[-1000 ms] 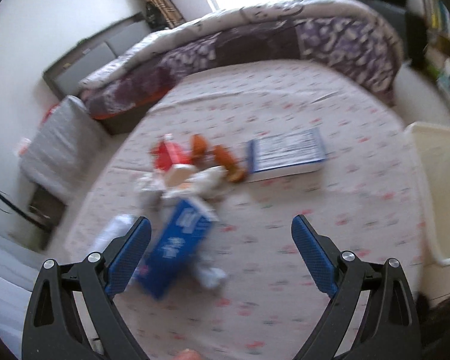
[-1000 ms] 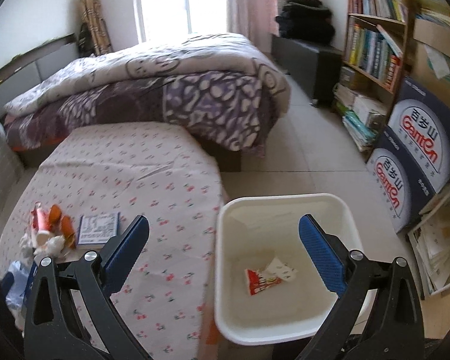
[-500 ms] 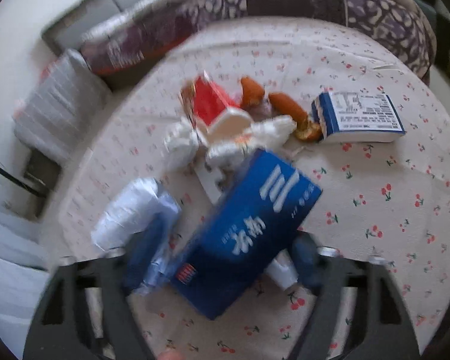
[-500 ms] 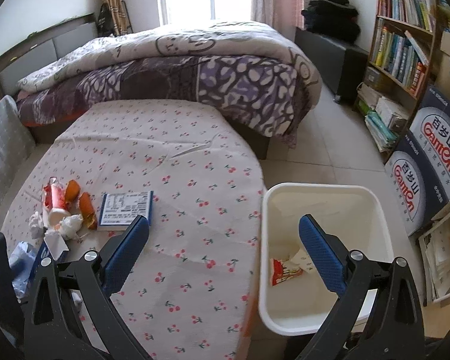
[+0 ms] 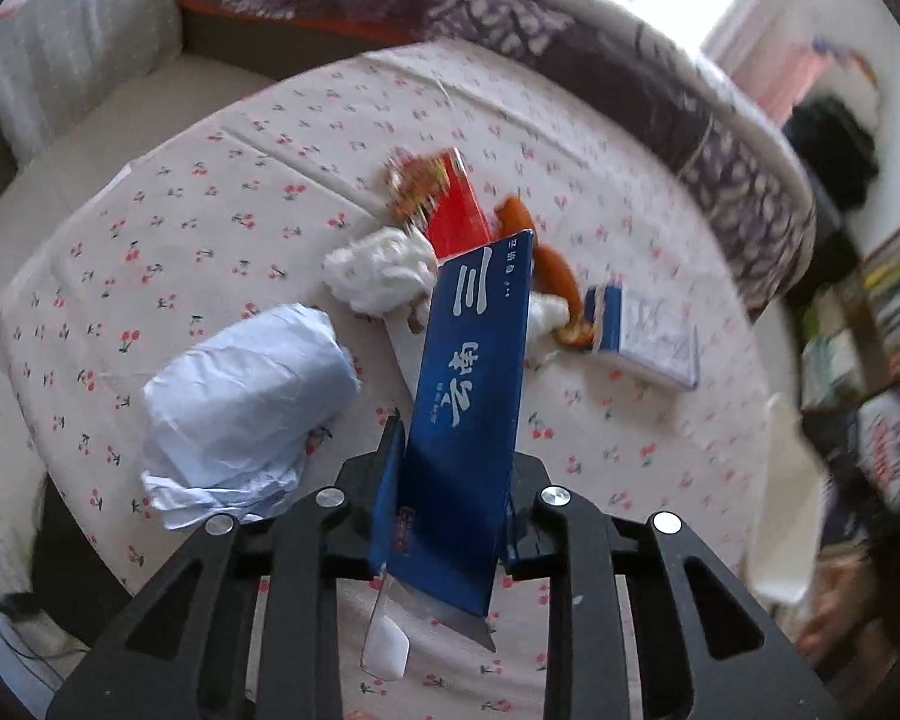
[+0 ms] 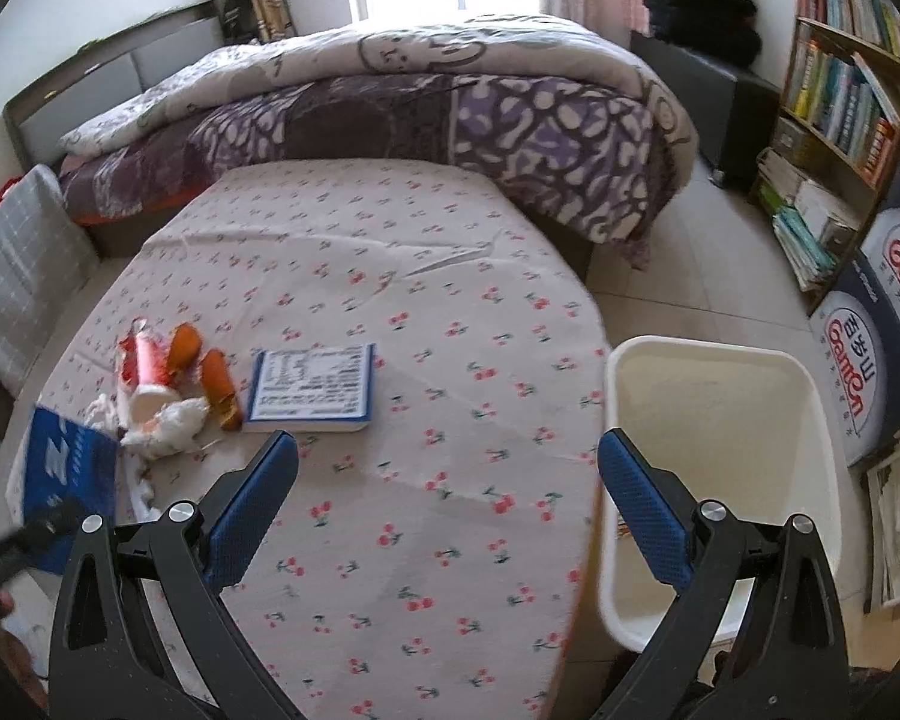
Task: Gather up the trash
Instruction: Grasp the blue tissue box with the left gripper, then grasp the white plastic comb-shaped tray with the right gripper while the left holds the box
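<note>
Closing on a flattened blue carton (image 5: 471, 396), the left tool (image 5: 450, 474) has the carton between its jaws, the pads pressed against its two sides near the lower end, so the carton stands up out of the grip and leans away over the surface (image 5: 210, 192). Just left of it on the cherry-print cloth lies a crumpled pale-blue paper wad (image 5: 246, 402). Beyond the carton sits the rest of the rubbish in a small heap: a white tissue ball (image 5: 378, 270), a red wrapper (image 5: 456, 210), orange peel pieces (image 5: 555, 270), and a blue-and-white booklet (image 5: 648, 330) just to the right of them. The right tool (image 6: 447, 495) hangs above the near edge of the surface with its blue pads spread wide and nothing between them. The white bin (image 6: 720, 396) stands on the floor right against the surface's right edge, well apart from the heap. A bed with a purple quilt (image 6: 420, 102) lies behind.
</note>
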Demonstrator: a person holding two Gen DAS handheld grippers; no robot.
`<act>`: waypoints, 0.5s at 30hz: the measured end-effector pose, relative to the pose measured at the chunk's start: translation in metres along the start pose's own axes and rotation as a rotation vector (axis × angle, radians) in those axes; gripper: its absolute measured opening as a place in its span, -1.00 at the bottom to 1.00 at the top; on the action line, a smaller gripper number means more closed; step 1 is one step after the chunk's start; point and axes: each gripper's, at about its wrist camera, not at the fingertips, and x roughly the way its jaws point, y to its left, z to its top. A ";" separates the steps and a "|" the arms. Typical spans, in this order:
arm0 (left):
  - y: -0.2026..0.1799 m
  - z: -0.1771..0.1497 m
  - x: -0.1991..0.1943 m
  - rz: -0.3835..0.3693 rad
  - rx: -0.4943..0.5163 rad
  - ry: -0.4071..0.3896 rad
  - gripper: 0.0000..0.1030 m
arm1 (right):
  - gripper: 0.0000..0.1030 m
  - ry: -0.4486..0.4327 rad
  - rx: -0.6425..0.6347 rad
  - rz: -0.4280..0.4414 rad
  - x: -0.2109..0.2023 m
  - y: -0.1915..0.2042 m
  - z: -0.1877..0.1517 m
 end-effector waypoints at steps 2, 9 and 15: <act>0.007 0.003 -0.010 -0.024 -0.032 -0.027 -0.49 | 0.86 0.017 -0.021 0.025 0.003 0.012 -0.002; 0.028 0.014 -0.053 -0.032 -0.089 -0.142 -0.49 | 0.86 0.075 -0.147 0.132 0.013 0.069 -0.023; 0.046 0.018 -0.075 -0.019 -0.110 -0.203 -0.49 | 0.86 0.114 -0.334 0.215 0.022 0.130 -0.055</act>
